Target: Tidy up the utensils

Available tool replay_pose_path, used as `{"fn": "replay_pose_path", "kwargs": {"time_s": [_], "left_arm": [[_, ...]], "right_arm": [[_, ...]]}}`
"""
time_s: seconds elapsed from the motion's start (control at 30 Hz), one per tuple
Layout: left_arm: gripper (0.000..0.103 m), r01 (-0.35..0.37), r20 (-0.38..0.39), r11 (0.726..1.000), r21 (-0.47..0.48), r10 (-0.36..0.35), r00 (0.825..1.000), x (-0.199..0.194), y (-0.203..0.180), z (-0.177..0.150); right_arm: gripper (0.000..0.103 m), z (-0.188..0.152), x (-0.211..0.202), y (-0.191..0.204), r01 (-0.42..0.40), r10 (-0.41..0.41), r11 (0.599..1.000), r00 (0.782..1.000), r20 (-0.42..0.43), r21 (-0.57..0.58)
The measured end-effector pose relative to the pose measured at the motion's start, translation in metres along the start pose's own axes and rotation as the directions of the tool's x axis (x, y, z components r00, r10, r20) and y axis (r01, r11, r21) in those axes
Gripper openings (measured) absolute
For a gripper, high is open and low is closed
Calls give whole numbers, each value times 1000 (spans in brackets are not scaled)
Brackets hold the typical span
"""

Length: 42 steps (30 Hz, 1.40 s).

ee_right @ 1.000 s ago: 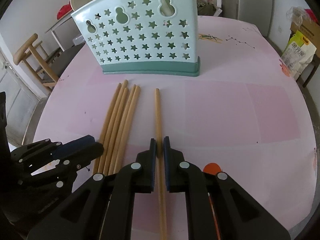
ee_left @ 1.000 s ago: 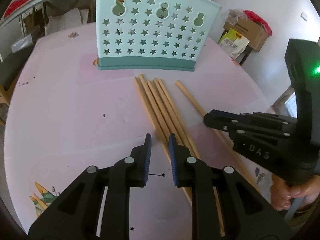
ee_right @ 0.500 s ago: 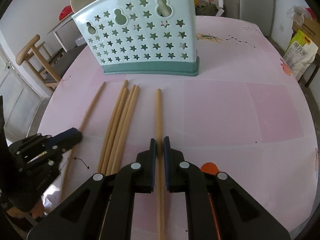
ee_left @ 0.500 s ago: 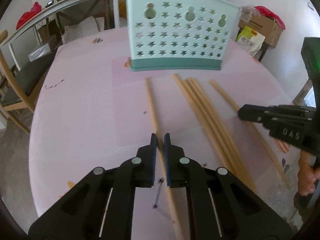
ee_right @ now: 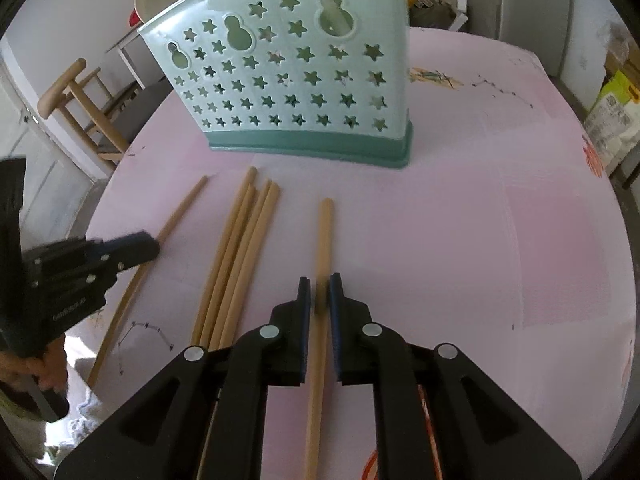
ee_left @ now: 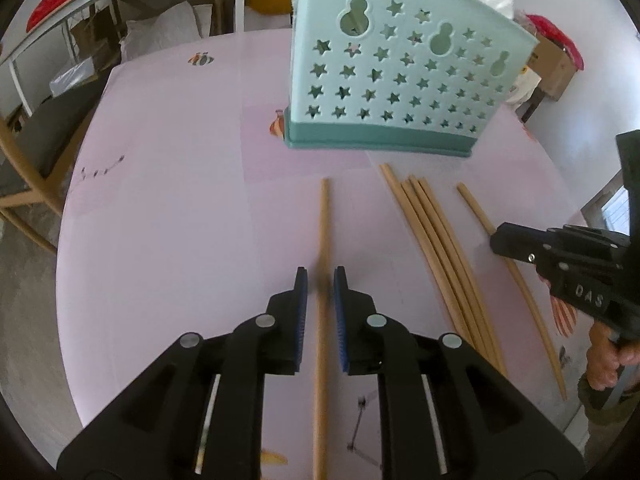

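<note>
Two chopsticks at once: my left hand-held gripper [ee_left: 321,280] straddles the left chopstick [ee_left: 323,220]. Its jaws are opening, and a sliver of daylight shows on either side of the wood. My right hand-held gripper [ee_right: 319,284] has the right chopstick [ee_right: 325,232] between its pads, which sit close against it, though those jaws too are beginning to ease apart. Both sticks lie flat on the pink surface [ee_left: 180,200], tips pointing at the holder [ee_left: 400,80], which stands upright toward the far edge.

As I judge it, the step in hand is getting a sound hold on each stick before carrying it to the holder. Each pair of pads should close square across the round shaft, well back from the tip, so that enough length sticks out ahead to aim into the holder's open top. A loose pinch would let the stick roll or swing downward once it is lifted.

The chopsticks are plain pale wood, long, slim and round, with blunt ends. Four more lie in a bundle [ee_left: 436,240] between my two, touching one another, their far ends just short of the holder's dark green base. The holder is mint-green plastic, with star cut-outs and three gourd-shaped holes along the top. I cannot see inside it.
</note>
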State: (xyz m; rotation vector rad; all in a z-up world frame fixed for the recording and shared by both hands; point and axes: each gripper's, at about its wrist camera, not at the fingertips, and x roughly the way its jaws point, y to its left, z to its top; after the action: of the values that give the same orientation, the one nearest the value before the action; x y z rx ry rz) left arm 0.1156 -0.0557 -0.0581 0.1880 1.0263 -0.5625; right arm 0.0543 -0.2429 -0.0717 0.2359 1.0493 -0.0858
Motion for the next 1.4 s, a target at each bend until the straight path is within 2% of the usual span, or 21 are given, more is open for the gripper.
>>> {"fn": "replay_pose_path", "kwargs": {"time_s": [0.2, 0.23, 0.33, 0.4, 0.53, 0.6, 0.7, 0.8, 0.97, 1.0, 1.1, 1.2, 1.3, 1.4], "left_arm": [[10, -49, 13, 997, 66, 49, 999, 11, -11, 15], [5, -62, 19, 996, 71, 61, 998, 12, -12, 17], [4, -57, 24, 997, 55, 55, 998, 13, -11, 20], [4, -33, 30, 999, 26, 32, 999, 10, -7, 20], [4, 19, 108, 1000, -8, -18, 994, -13, -6, 20], [4, 41, 154, 999, -12, -39, 987, -30, -5, 22], [4, 92, 240, 996, -19, -85, 967, -68, -3, 29], [4, 146, 337, 989, -12, -133, 932, -110, -2, 39], [4, 211, 495, 977, 8, -187, 848, -174, -4, 64], [4, 220, 530, 975, 14, -193, 826, -186, -4, 70], [4, 220, 596, 975, 34, -197, 779, -208, -8, 86], [4, 223, 633, 974, 44, -200, 748, -221, -13, 100], [4, 213, 681, 976, 54, -192, 707, -233, -18, 118], [4, 190, 711, 980, 54, -171, 682, -237, -21, 132]], "right_arm": [[10, 11, 8, 14, 68, -67, 995, 998, 17, -68], [10, 12, 8, 15, 68, -66, 995, 998, 23, -69], [8, 12, 8, 13, 43, -41, 998, 999, 31, -42], [7, 13, 9, 8, 19, -18, 1000, 999, 37, -12], [7, 11, 5, -3, -30, 27, 998, 998, 54, 51], [7, 12, -1, -9, -60, 54, 995, 996, 72, 75], [7, 14, -11, -15, -89, 78, 991, 991, 105, 102], [7, 15, -21, -20, -110, 94, 987, 987, 131, 118], [7, 14, -31, -21, -129, 108, 983, 981, 160, 129], [7, 15, -33, -22, -130, 108, 983, 981, 164, 129], [7, 13, -37, -23, -134, 111, 983, 979, 170, 129], [7, 11, -42, -25, -136, 112, 983, 978, 178, 126], [7, 13, -41, -26, -143, 118, 982, 975, 187, 126], [7, 13, -42, -28, -151, 125, 980, 974, 190, 128]]}}
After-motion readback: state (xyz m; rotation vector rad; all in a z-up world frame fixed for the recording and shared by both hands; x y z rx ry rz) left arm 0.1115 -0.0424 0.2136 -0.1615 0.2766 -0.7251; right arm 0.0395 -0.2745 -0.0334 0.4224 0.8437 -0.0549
